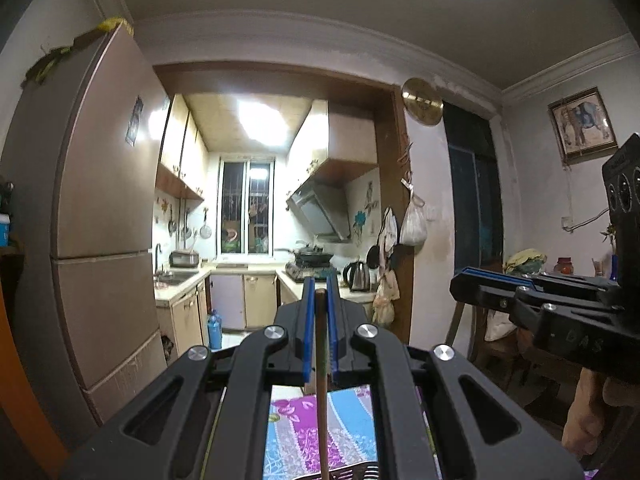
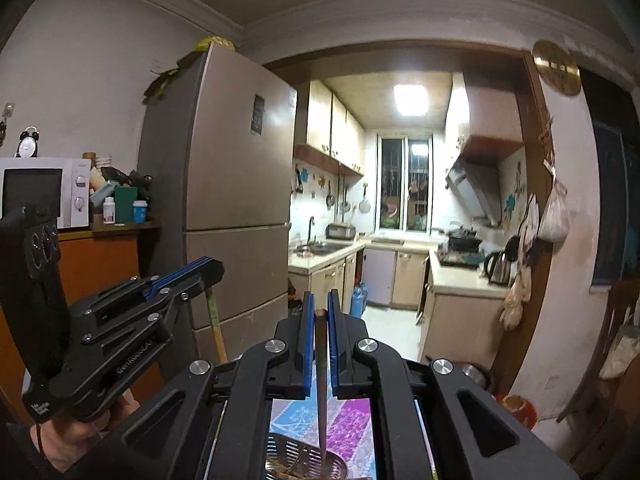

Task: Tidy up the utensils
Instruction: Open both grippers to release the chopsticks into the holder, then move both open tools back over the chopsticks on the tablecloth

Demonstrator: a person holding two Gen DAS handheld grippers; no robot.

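While both grippers are pointing toward the kitchen doorway, you are holding one chopstick in each. Your left gripper [image 1: 319, 294] is pinching a light wooden chopstick [image 1: 321, 376] between its blue pads [image 1: 308, 332]; the stick is running straight back under the gripper body, over the flowered cloth [image 1: 352, 428]. At the bottom edge of this view a dark slotted basket [image 1: 360, 472] is showing just beside the stick. Your right gripper [image 2: 319, 312] is pressing its blue pads [image 2: 308, 344] on a darker chopstick [image 2: 321, 380], and the lower end of this stick is hanging over a round metal strainer [image 2: 304, 460] that is sitting on the cloth [image 2: 352, 420]. I cannot tell if the tip is touching the strainer. In the right wrist view, your left gripper [image 2: 210, 266] is appearing at the left side, near the fridge [image 2: 236, 200].
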